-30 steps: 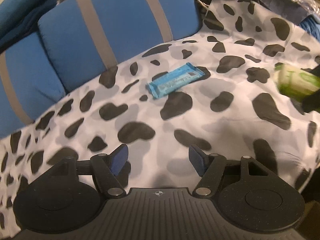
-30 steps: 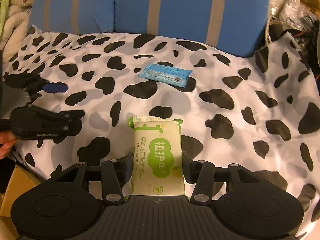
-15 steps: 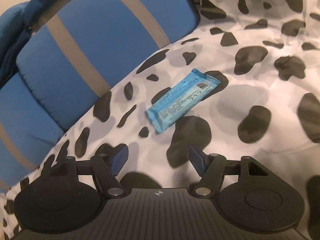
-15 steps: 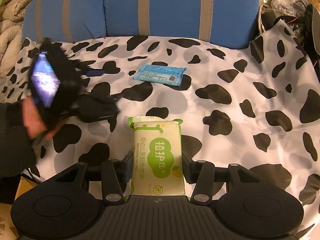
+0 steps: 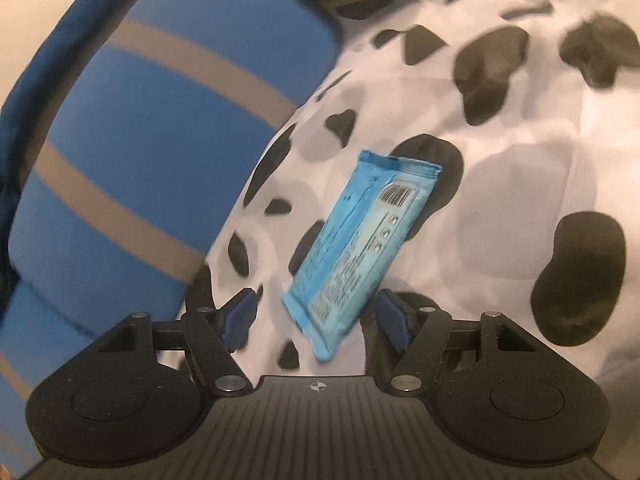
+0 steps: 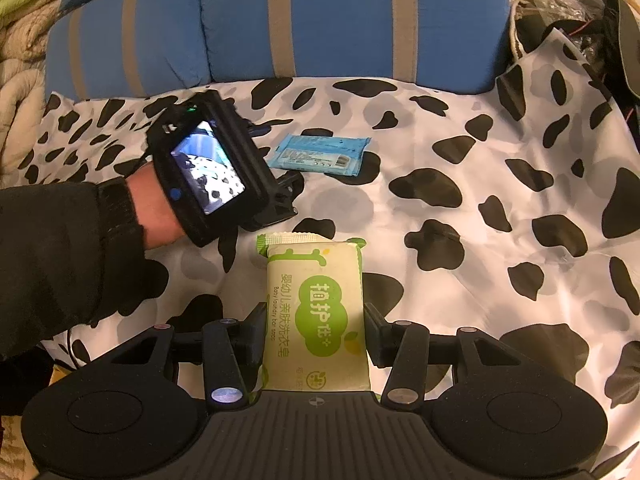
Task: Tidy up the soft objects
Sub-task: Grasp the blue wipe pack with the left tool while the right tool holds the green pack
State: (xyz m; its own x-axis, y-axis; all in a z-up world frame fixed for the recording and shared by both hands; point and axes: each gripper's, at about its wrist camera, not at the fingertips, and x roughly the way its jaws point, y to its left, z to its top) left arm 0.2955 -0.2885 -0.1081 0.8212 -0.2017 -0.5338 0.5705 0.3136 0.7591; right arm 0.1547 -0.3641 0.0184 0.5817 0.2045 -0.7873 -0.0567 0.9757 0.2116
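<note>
Holding the soap (image 6: 316, 312) is your right gripper (image 6: 316, 332): its pads are pressing the pack's two long sides, so the bar is sitting lengthwise between the fingers with its crimped far end sticking out over the sheet (image 6: 460, 168). Gripping across the narrow width looks sensible, since the pack is stiff there and should not buckle.

You are bringing your left gripper (image 5: 316, 312) in on the blue pack (image 5: 360, 240), which is lying flat on the spotted sheet, just near of the blue cushion (image 5: 168, 140). The jaws are standing apart with nothing clamped. The pack's near end is lying in the gap, but neither pad (image 5: 394, 320) is touching it that I can see, though blur is softening the edges. In the left wrist view the pack is running almost along the fingers, tilted a little to the right, so its long edges are facing the pads; that seems to be why you are coming in from this side.

In the right wrist view your left hand (image 6: 160, 204) and its gripper are sitting left of the blue pack, with the pack far of the soap and well apart from it.

Judging from this, one soft item is in hand and the other is about to be taken. Because the blue pack is thin and flat on soft cloth, the fingers may catch fabric along with it.
</note>
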